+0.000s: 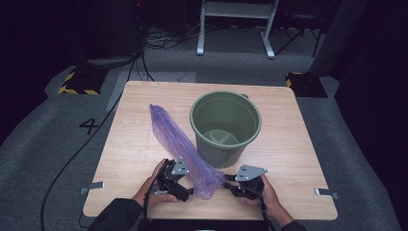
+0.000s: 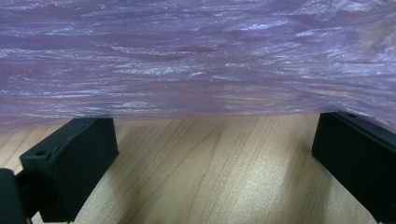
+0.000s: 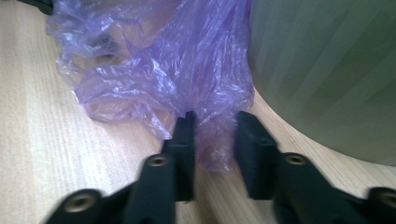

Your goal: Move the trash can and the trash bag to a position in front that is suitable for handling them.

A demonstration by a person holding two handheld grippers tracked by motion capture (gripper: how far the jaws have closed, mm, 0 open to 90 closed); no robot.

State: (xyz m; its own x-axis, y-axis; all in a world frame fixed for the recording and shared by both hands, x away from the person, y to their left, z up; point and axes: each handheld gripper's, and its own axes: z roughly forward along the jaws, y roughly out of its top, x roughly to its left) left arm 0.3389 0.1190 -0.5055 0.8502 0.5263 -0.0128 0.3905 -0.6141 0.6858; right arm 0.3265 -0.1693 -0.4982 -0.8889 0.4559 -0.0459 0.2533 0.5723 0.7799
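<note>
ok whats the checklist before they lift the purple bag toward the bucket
1. Right claw around a fold of the purple bag: ok, film lies between its jaws, not yet pinched.
2. Left claw open: ok, jaws wide apart under the bag's edge.
3. Left claw holding the bag: not ok.
4. Green bucket upright and empty: ok.
5. Bag mouth found: cannot tell.
6. Bag free of the bucket: cannot tell, it lies against the wall.

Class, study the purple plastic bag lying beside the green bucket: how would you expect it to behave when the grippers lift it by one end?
The purple plastic bag looks thin, see-through and crinkled, so it will probably hang limp and drape rather than keep its shape. It seems very light and may drift or flutter. Its glossy film could slip between the right gripper jaws, which straddle only a small fold.
</note>
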